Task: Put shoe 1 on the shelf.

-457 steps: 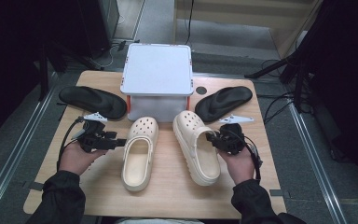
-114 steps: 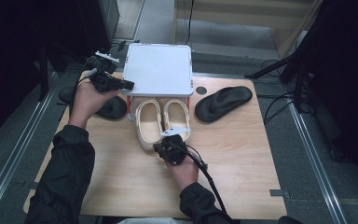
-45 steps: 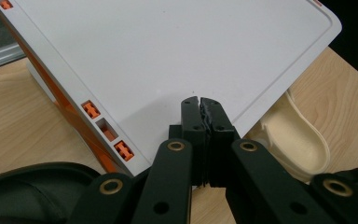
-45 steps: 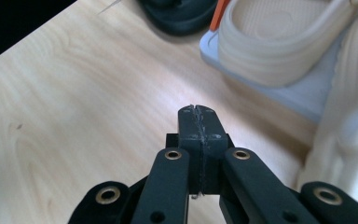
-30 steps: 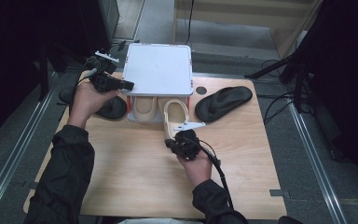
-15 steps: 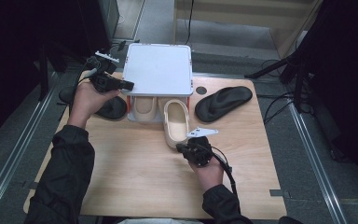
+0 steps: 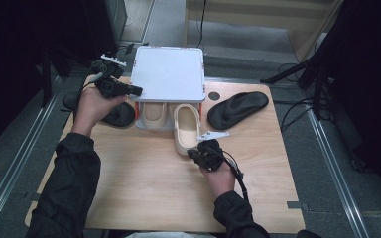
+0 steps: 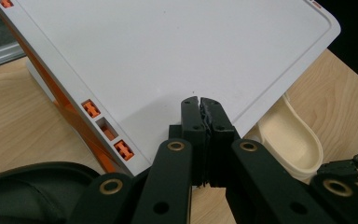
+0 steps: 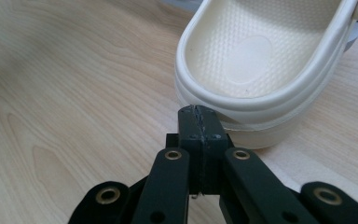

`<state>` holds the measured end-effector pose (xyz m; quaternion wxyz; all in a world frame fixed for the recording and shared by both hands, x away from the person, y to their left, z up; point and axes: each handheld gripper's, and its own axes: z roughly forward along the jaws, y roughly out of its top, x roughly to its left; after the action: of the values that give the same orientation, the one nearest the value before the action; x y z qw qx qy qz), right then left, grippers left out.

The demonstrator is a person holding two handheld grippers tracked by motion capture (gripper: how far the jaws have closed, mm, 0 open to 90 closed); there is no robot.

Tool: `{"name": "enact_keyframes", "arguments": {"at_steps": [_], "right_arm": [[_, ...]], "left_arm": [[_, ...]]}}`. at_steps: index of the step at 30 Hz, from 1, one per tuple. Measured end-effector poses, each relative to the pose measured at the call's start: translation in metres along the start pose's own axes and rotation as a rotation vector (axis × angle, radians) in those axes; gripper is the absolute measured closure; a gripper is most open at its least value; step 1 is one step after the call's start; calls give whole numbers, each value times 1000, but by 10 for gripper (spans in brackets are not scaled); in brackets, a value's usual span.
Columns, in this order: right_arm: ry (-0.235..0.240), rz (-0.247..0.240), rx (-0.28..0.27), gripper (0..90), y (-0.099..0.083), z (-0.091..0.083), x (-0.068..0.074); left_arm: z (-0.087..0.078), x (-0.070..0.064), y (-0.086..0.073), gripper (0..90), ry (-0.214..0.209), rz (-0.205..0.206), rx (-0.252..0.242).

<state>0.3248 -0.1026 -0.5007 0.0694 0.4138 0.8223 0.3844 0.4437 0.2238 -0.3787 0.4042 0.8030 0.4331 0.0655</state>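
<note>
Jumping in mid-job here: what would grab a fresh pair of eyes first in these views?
The white lid of the box at the table's far edge, tilted up by the left gripper, shut on its front-left edge. Under it, one cream clog lies mostly inside, while the other cream clog sticks out toward the person, the shut right gripper at its heel. A black sandal lies right of the box.

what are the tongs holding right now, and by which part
The left tongs pinch the near edge of the raised white lid. The right tongs are shut, holding nothing, at the cream clog's heel.
</note>
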Motion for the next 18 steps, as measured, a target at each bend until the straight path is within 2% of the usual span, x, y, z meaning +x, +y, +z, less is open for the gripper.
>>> {"name": "enact_keyframes", "arguments": {"at_steps": [6, 10, 15, 18], "right_arm": [[-21, -14, 18, 900, 12, 7, -6], [-10, 7, 12, 900, 21, 13, -11], [-35, 5, 10, 900, 35, 24, -15], [-15, 30, -8, 900, 43, 31, -17]], "left_arm": [[0, 0, 0, 895, 2, 1, 0], [0, 0, 0, 895, -2, -1, 0], [0, 0, 0, 895, 0, 1, 1], [0, 0, 0, 894, 1, 0, 0]]}}
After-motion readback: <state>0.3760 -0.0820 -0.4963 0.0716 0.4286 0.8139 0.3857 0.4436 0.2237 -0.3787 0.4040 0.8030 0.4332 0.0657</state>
